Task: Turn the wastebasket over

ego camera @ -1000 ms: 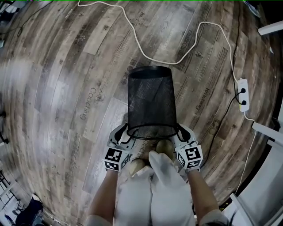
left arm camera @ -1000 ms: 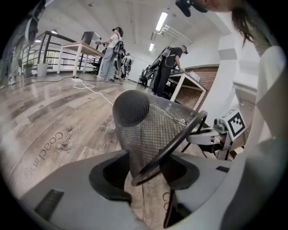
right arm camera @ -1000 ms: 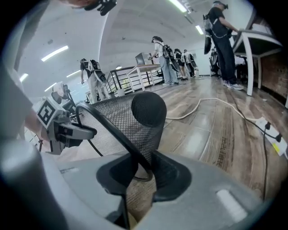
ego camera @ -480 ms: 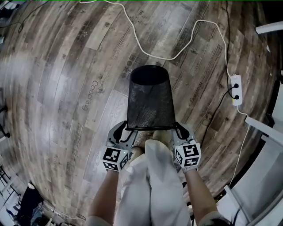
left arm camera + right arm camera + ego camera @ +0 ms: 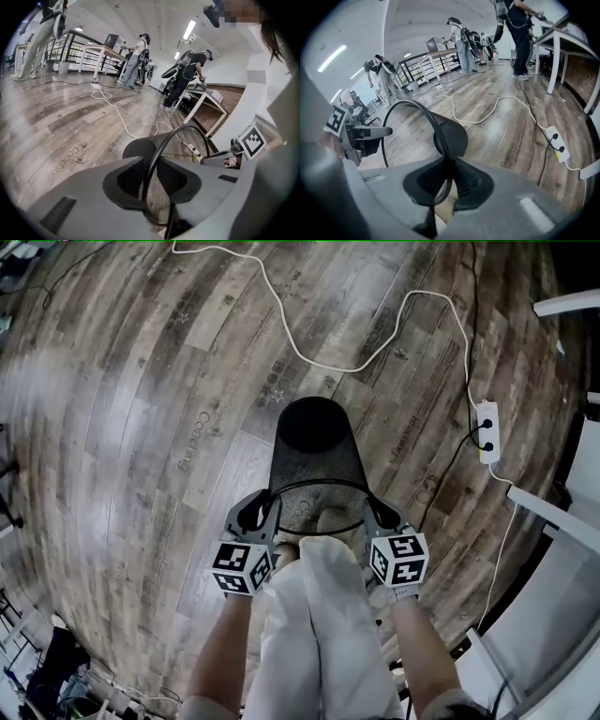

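Observation:
The black mesh wastebasket (image 5: 314, 465) hangs tilted above the wooden floor, its closed base pointing away from me and its open rim toward my legs. My left gripper (image 5: 267, 513) grips the rim's left side and my right gripper (image 5: 371, 513) the right side. In the left gripper view the rim wire and mesh (image 5: 183, 145) run between the jaws of the left gripper (image 5: 151, 174), which have just been closing onto it. In the right gripper view the right gripper (image 5: 449, 176) pinches the rim of the basket (image 5: 408, 136); its jaws have also just been closing.
A white cable (image 5: 309, 348) snakes over the floor beyond the basket to a power strip (image 5: 487, 432) at the right. White furniture (image 5: 562, 549) lines the right edge. My white-trousered legs (image 5: 319, 643) stand just below the basket. People and desks stand far off.
Both grippers have risen with the rim. The basket has lifted and tipped, so its closed base now faces more toward the head camera.

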`<state>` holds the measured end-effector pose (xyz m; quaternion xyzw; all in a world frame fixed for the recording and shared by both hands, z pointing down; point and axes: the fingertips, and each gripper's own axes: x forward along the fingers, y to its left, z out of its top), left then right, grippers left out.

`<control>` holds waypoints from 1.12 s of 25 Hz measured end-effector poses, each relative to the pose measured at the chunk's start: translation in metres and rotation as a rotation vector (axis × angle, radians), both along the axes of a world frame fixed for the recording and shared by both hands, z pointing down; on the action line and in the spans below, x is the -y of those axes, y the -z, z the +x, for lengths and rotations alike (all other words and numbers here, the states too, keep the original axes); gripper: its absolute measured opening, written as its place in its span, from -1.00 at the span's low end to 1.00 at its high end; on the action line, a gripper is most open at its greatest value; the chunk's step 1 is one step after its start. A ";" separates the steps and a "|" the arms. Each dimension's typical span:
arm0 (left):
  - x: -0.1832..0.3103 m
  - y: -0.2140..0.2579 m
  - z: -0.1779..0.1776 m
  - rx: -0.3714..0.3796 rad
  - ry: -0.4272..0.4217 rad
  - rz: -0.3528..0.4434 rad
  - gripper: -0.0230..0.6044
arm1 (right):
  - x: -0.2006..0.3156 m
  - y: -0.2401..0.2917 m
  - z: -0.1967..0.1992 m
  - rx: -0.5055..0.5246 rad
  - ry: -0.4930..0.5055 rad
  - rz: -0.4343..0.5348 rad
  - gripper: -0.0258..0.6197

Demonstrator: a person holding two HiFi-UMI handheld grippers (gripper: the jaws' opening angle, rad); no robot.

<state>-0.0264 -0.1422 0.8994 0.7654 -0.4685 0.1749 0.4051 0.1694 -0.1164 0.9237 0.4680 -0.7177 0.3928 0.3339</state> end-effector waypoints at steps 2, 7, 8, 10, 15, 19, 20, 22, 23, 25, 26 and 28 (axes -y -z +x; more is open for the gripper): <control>0.002 0.003 -0.001 0.017 -0.001 -0.018 -0.71 | 0.004 0.007 0.000 0.000 -0.010 -0.017 -0.83; 0.002 0.012 -0.004 0.023 0.020 -0.068 -0.78 | 0.012 0.019 0.000 0.023 -0.052 -0.054 -0.84; 0.001 0.014 -0.004 0.021 0.026 -0.076 -0.78 | 0.012 0.022 -0.001 0.029 -0.060 -0.062 -0.84; -0.002 0.019 -0.005 0.018 0.034 -0.094 -0.79 | 0.009 0.028 -0.001 0.037 -0.069 -0.077 -0.84; -0.009 0.041 -0.003 0.006 0.034 -0.110 -0.79 | 0.004 0.053 0.001 0.035 -0.083 -0.074 -0.84; -0.010 0.064 -0.002 0.001 0.026 -0.104 -0.79 | 0.006 0.079 0.002 0.044 -0.119 -0.058 -0.83; -0.009 0.070 -0.002 0.001 0.025 -0.103 -0.79 | 0.007 0.085 0.002 0.043 -0.120 -0.056 -0.83; -0.007 0.082 -0.003 -0.001 0.027 -0.101 -0.79 | 0.008 0.097 0.002 0.041 -0.121 -0.052 -0.83; -0.006 0.089 -0.003 -0.001 0.027 -0.098 -0.79 | 0.008 0.103 0.002 0.041 -0.123 -0.050 -0.83; -0.004 0.103 -0.003 0.000 0.027 -0.091 -0.79 | 0.009 0.117 0.001 0.040 -0.128 -0.044 -0.83; -0.004 0.110 -0.004 0.001 0.027 -0.089 -0.79 | 0.009 0.124 0.001 0.040 -0.130 -0.041 -0.83; -0.005 0.124 -0.005 0.001 0.027 -0.088 -0.79 | 0.008 0.138 -0.001 0.039 -0.133 -0.037 -0.83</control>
